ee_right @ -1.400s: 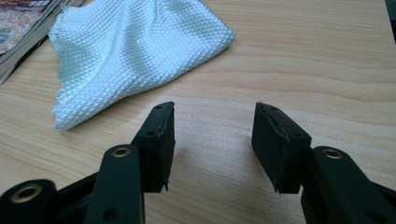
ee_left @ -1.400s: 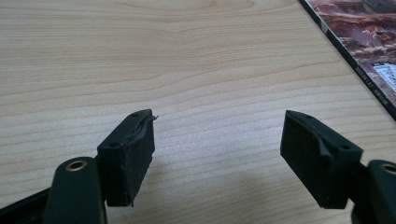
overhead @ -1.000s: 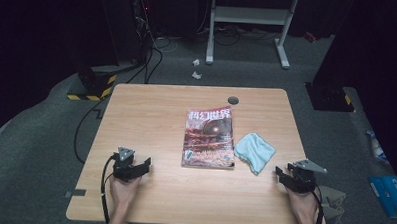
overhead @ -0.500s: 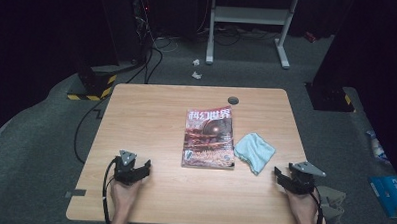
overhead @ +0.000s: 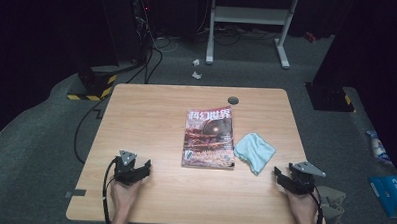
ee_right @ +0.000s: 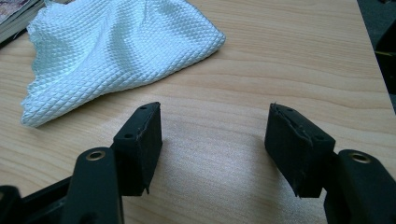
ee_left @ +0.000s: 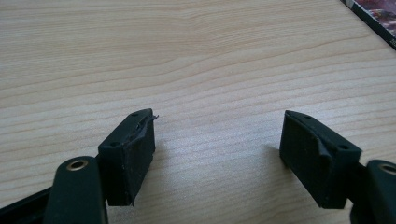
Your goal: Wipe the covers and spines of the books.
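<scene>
Pale wood counter (overhead: 151,120), seen from above, with a magazine (overhead: 209,138) lying flat near the middle and a light blue-green waffle-weave cloth (overhead: 254,151) crumpled just beside the magazine's right edge, about touching it. Nothing looks handled yet: the magazine is closed and the cloth lies loose, so the work appears to be at its very start, with all of it left to do. The left claw (overhead: 145,166) rests low on the counter near the front edge, well apart from the magazine, jaws spread wide and holding nothing. The right claw (overhead: 279,176) sits near the front right corner, jaws equally wide and empty, pointing toward the cloth, which lies near it. Bare wood stretches across the left half and the far side, giving plenty of room to move. The right claw has less margin, being close to the counter's right and front edges. A small dark round cap (overhead: 233,99) sits near the far edge.
</scene>
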`<action>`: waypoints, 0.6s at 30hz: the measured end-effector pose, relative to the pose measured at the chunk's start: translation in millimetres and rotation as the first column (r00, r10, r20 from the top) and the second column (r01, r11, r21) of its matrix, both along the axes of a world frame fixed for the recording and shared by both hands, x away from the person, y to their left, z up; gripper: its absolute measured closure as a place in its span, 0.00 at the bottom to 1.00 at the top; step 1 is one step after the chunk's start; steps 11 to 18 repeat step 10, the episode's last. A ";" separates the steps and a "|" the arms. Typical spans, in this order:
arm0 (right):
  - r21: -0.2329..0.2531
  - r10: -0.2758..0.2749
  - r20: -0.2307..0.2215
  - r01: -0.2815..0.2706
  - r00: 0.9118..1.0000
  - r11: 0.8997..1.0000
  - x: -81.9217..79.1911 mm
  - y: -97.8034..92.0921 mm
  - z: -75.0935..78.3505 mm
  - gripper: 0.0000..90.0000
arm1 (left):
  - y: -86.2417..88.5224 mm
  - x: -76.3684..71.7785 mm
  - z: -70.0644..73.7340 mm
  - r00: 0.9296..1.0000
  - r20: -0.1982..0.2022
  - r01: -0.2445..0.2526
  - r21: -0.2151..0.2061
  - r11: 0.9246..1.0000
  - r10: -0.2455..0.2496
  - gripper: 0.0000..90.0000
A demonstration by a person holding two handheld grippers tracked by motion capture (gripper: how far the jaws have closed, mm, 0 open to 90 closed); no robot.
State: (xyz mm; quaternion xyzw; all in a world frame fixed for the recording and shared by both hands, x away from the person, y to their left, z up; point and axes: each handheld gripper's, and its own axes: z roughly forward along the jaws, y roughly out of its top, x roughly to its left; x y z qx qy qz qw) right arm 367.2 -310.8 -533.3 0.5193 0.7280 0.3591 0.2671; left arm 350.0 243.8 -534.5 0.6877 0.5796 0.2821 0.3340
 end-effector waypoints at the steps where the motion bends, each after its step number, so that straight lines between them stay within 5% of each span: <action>1: 0.000 0.000 0.000 0.000 1.000 1.000 0.0 0.0 0.0 0.41 | 0.0 0.0 0.0 1.000 0.000 0.000 0.000 1.000 0.000 0.30; 18: 0.001 -0.002 -0.002 0.002 1.000 1.000 -0.2 0.3 0.0 0.41 | -0.1 -0.3 0.0 1.000 0.000 0.000 -0.002 1.000 0.000 0.29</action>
